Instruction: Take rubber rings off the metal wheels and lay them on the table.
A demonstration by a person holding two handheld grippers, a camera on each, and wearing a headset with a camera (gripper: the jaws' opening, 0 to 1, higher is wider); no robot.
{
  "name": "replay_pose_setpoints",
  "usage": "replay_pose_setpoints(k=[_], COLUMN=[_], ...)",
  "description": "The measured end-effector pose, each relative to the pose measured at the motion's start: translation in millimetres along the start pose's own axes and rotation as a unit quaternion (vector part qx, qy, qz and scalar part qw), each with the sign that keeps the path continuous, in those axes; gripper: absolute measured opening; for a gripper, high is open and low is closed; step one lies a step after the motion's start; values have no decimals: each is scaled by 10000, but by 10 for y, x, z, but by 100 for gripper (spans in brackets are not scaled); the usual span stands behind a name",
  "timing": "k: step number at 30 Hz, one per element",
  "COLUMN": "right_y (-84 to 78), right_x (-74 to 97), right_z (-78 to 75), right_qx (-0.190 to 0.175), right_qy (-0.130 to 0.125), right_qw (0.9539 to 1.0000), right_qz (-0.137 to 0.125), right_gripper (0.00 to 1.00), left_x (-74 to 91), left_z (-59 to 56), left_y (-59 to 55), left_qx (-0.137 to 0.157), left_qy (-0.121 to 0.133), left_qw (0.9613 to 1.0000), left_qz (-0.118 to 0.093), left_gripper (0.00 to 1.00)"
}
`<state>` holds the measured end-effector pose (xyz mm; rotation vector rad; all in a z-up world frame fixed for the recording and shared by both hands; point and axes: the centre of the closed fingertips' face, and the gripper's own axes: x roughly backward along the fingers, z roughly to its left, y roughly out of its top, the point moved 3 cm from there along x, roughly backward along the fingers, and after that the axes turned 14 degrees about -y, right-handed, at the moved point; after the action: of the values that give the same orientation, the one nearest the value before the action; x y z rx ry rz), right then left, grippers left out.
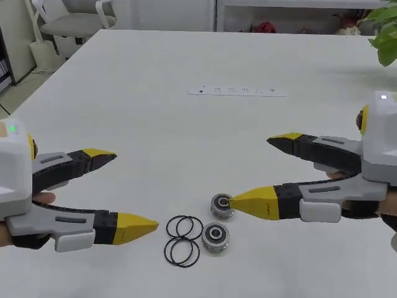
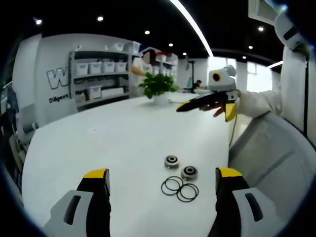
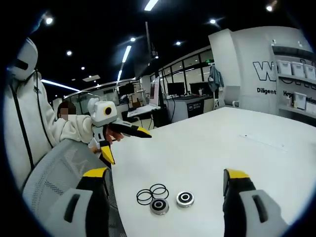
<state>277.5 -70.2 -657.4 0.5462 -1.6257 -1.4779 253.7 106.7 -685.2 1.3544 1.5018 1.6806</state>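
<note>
Jaws gape empty on your left gripper [image 1: 135,190] and right gripper [image 1: 249,171] in the head view; one metal wheel [image 1: 222,206] sits at the right's lower tip, the second wheel [image 1: 215,236] and loose rubber rings [image 1: 183,239] just past the left's. Left gripper view: all lie ahead between its jaws. Right gripper view: likewise, nearer its left jaw. If you close off-centre, you would likely send a wheel rolling into the rings

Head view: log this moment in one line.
left gripper open | right gripper open | rings on table | two wheels beside rings, ungripped
</note>
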Motion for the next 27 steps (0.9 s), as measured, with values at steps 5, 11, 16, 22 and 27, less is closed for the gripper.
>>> replay_pose_setpoints(k=[5, 11, 16, 22, 27], right_y=[-73, -237, -427, -538, -629], right_x=[114, 216, 287, 327, 345], right_z=[-41, -83, -88, -71, -62], right_qx=[-32, 4, 21, -59, -49], right_qy=[-74, -178, -190, -189, -206], right_qw=[10000, 9995, 9981, 9969, 9954], right_qz=[39, 266, 582, 758, 930], right_gripper=[96, 98, 100, 100, 100], left_x=[-1, 39, 77, 182, 233], left_z=[-5, -46, -51, -23, -6], left_y=[-9, 26, 14, -42, -62], left_qx=[-21, -33, 10, 98, 152], left_qy=[-24, -97, -102, 39, 155], left_qw=[10000, 9999, 9999, 9998, 9997], left_qz=[46, -97, -124, -141, -146], left_gripper=[94, 100, 100, 100, 100])
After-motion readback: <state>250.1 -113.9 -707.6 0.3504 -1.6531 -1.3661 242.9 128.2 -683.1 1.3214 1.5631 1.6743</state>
